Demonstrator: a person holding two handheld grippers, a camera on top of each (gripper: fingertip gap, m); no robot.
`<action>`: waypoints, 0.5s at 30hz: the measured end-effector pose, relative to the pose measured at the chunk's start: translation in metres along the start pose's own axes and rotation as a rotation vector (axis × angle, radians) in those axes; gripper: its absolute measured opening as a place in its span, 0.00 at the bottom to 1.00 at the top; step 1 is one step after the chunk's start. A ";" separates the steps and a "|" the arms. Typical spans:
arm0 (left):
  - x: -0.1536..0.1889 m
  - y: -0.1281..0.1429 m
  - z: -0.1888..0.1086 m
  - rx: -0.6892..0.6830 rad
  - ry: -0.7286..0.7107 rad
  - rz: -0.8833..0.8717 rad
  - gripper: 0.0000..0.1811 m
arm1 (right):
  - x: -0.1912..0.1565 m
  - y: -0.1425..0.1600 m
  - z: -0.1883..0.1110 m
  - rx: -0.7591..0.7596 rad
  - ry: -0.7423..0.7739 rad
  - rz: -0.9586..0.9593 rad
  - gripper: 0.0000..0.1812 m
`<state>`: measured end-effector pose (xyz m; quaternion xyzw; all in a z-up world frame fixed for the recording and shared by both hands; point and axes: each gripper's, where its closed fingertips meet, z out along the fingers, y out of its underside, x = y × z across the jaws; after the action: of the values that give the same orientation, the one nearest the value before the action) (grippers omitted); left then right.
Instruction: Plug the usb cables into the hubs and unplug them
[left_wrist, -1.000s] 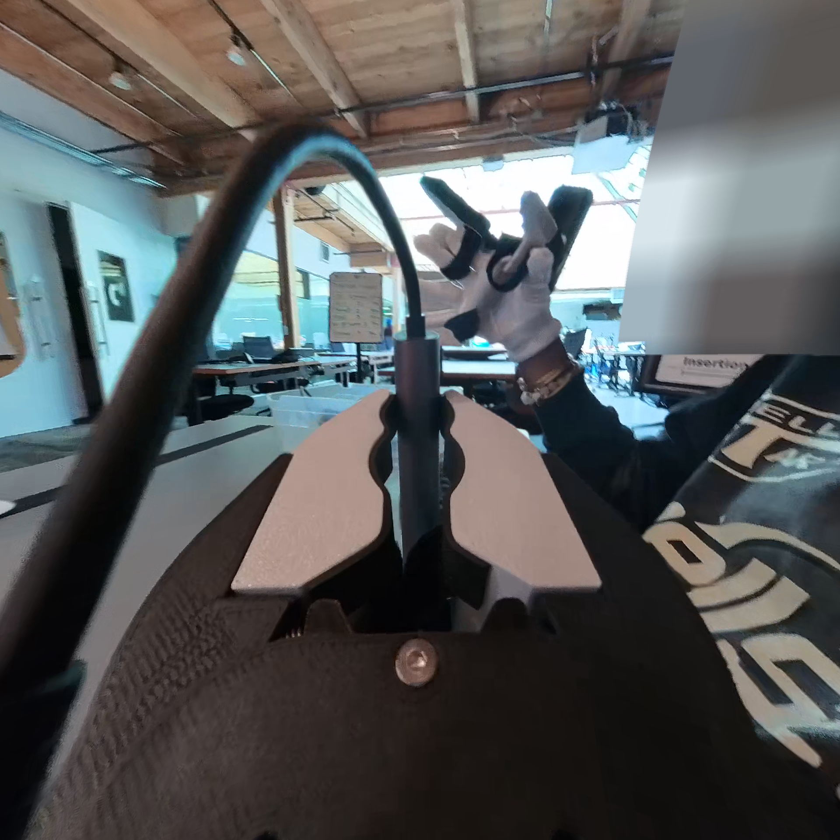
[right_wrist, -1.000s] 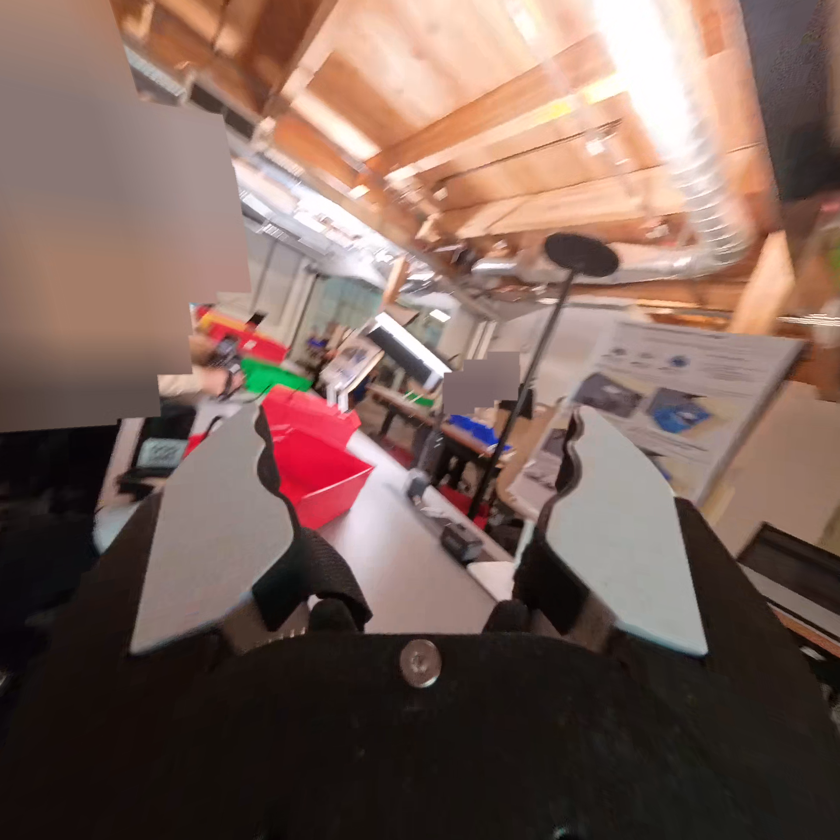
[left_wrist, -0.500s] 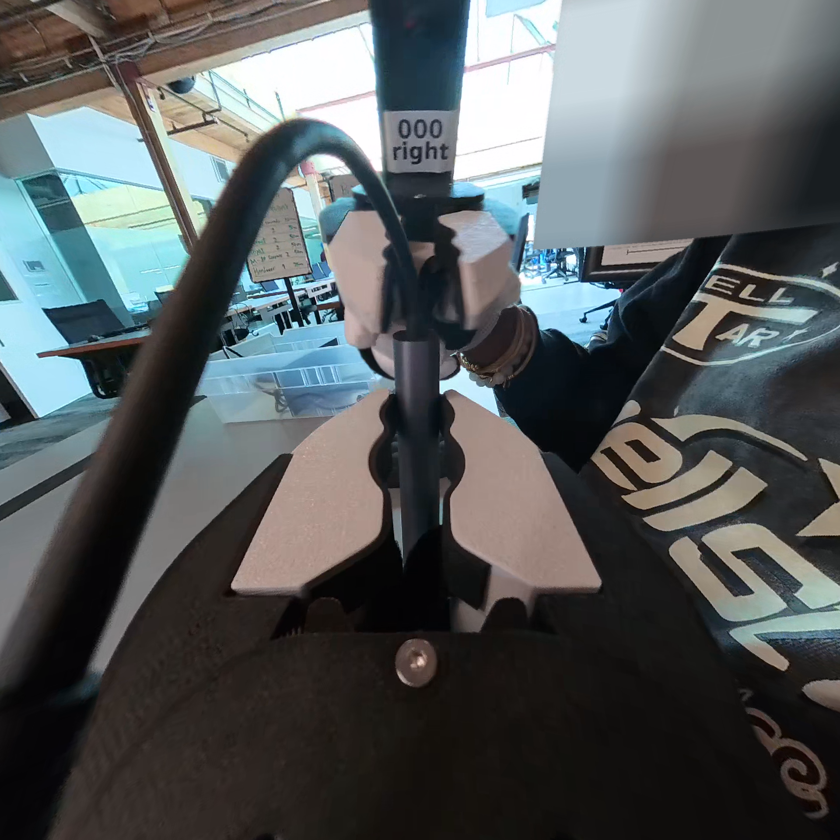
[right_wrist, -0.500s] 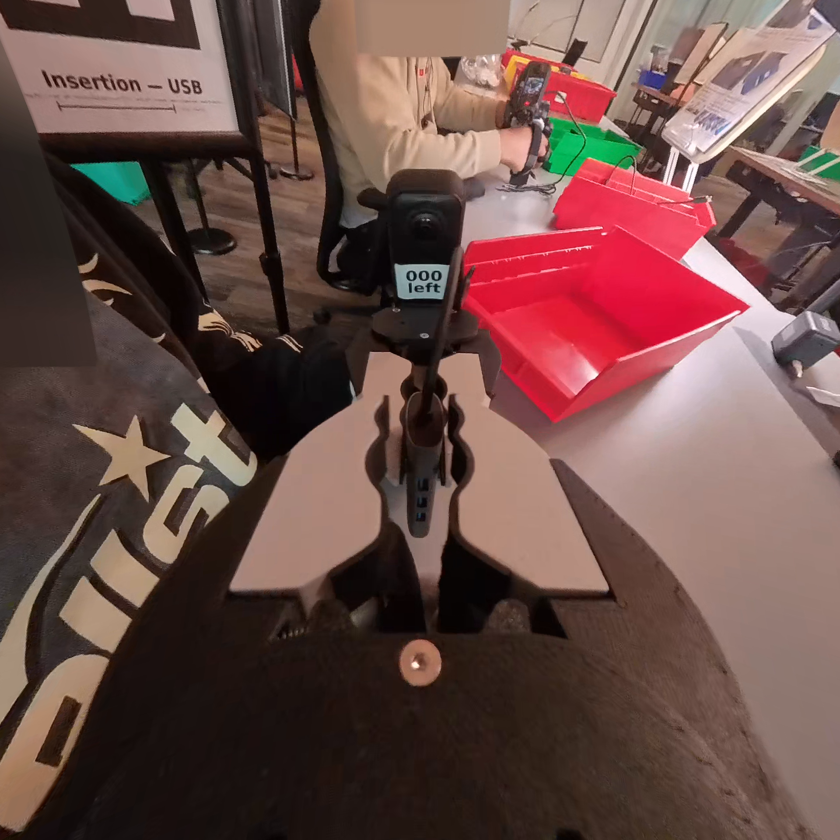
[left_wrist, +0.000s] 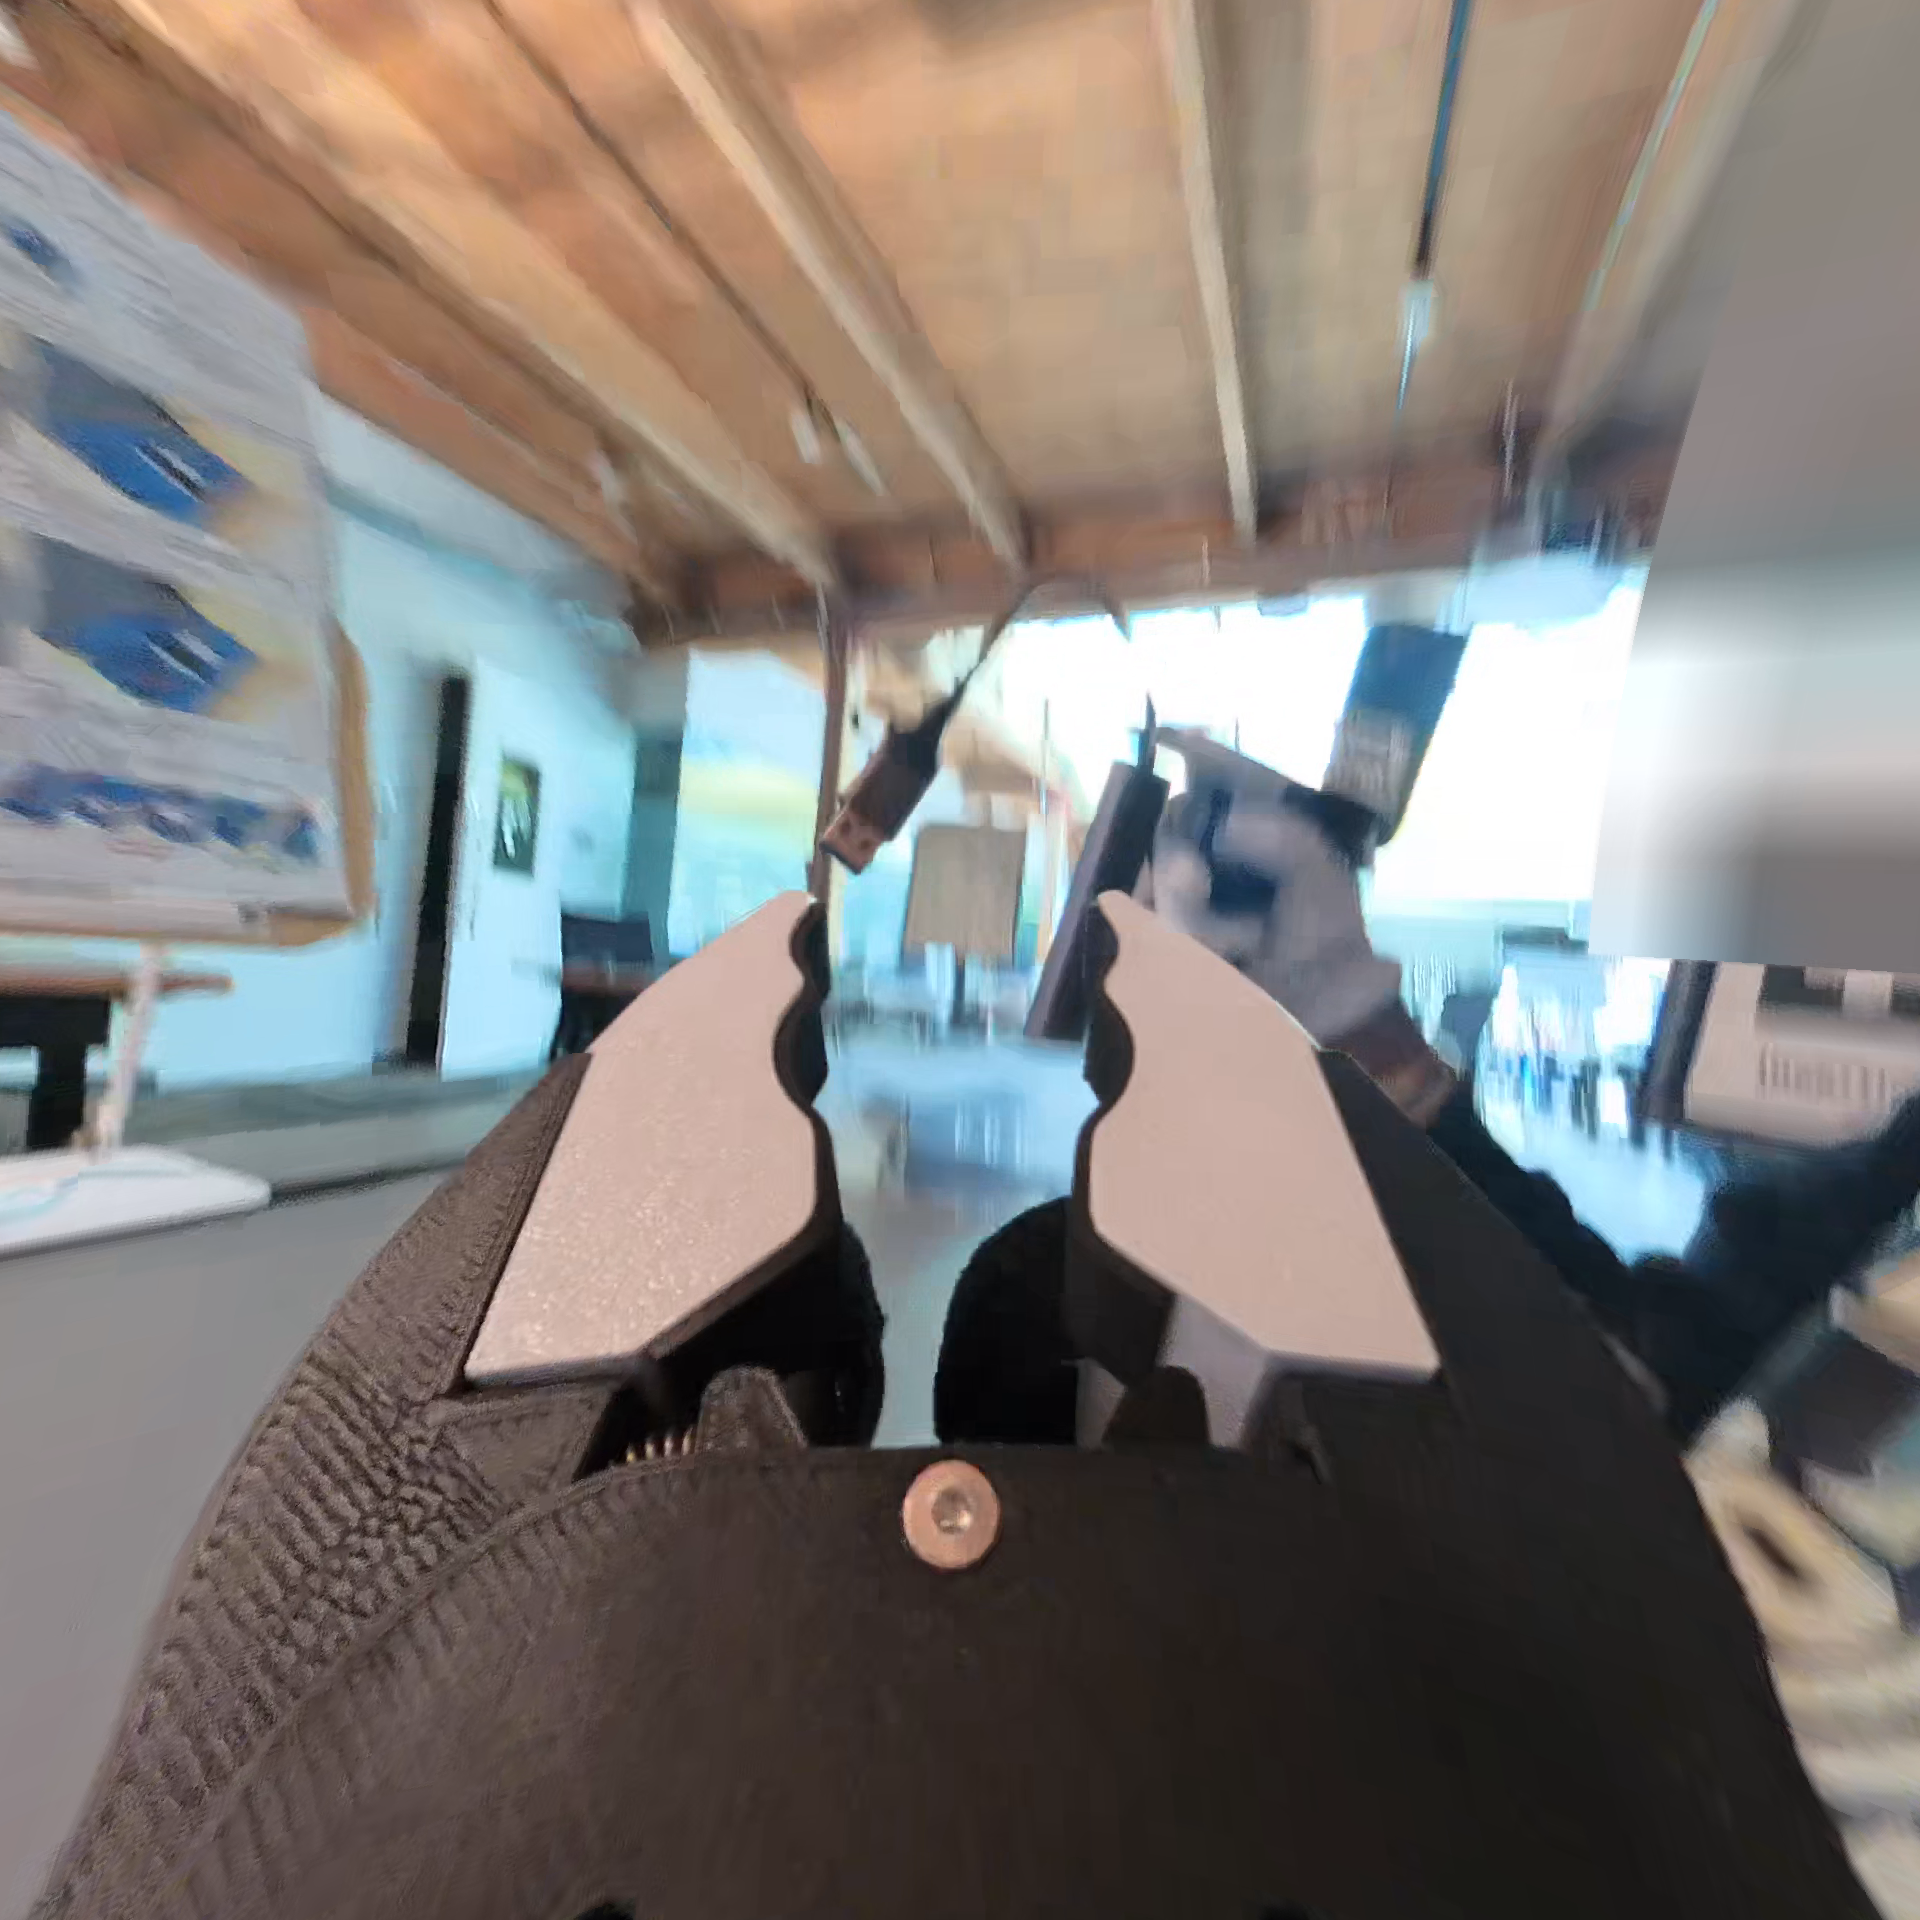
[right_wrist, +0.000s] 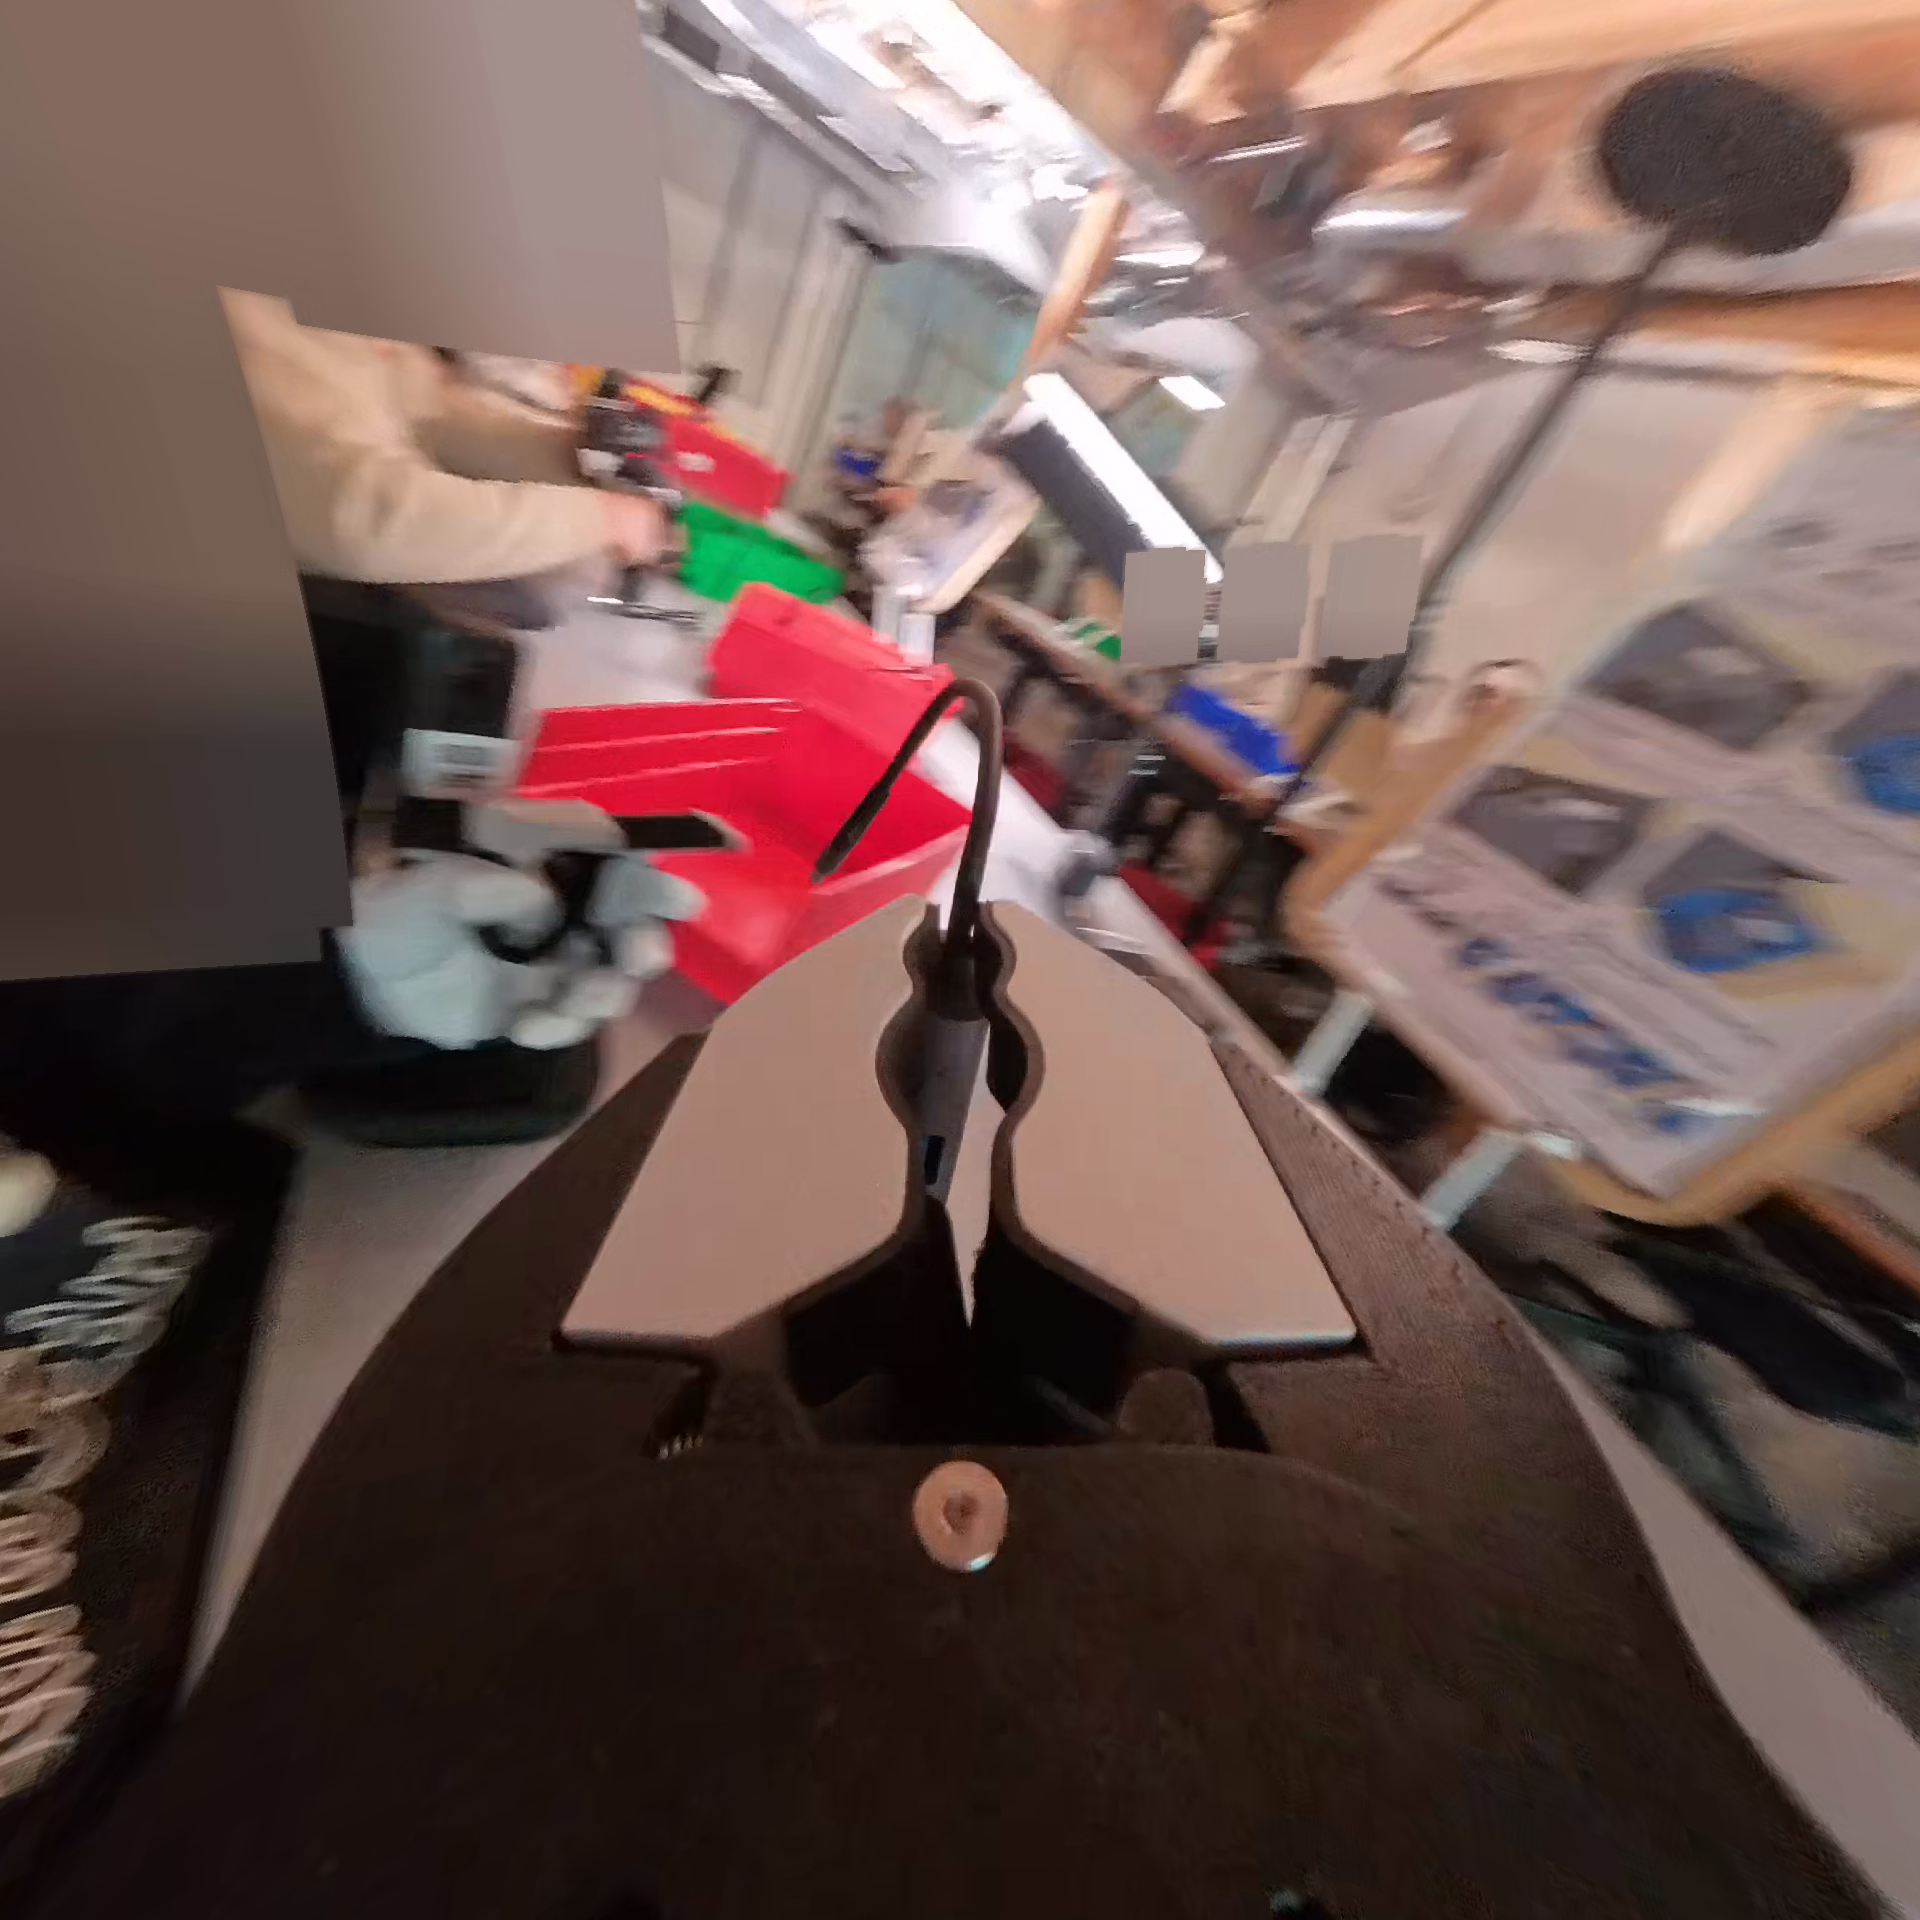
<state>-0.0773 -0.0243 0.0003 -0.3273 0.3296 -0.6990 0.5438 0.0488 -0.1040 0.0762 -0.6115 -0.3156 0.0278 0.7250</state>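
1. The hub (right_wrist: 951, 1081), a slim grey bar, is clamped between the right tongs (right_wrist: 961, 935), held up off the tabletop (right_wrist: 312, 1299); seen from the left wrist it shows as a dark slab (left_wrist: 1101, 883) beside a white-gloved hand (left_wrist: 1247, 894)
2. Its short black cable (right_wrist: 977, 790) arches up from the hub's far end and curls down, the plug (right_wrist: 847, 831) hanging free in the air; in the left view the plug (left_wrist: 878, 810) dangles just above the left tongs' tips
3. The left tongs (left_wrist: 956, 935) stand apart with nothing between them; the right view shows them farther off (right_wrist: 623, 831) over another white glove (right_wrist: 488, 956)
4. The tabletop is plain grey and bare close to both tongs
5. Two red bins (right_wrist: 831, 748) sit on it past the hub; the nearer looks empty, though blur hides detail. A green bin (right_wrist: 748, 551) lies farther back, its contents not readable
6. A person in a beige sleeve (right_wrist: 416, 509) sits at the far end
7. The room has a wooden beamed ceiling (left_wrist: 935, 260), pale walls and bright windows (left_wrist: 1247, 707)
8. Posters on stands flank the scene, one in the left view (left_wrist: 156, 571) and one in the right view (right_wrist: 1683, 883); a black round disc on a pole (right_wrist: 1714, 166) rises by the latter
9. Both views are motion-blurred
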 end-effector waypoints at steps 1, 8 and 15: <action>-0.003 -0.010 -0.004 0.063 -0.014 -0.008 0.26 | 0.019 -0.001 -0.014 -0.008 0.098 -0.039 0.03; -0.014 -0.038 -0.015 0.259 -0.146 0.130 0.44 | 0.127 0.013 -0.126 -0.124 0.662 -0.251 0.03; -0.015 -0.038 -0.016 0.281 -0.114 0.053 0.43 | 0.192 0.073 -0.187 -0.105 0.813 -0.081 0.03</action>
<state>-0.1081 -0.0002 0.0212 -0.2784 0.2058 -0.7039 0.6202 0.3192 -0.1663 0.0815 -0.5960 -0.0282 -0.2608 0.7590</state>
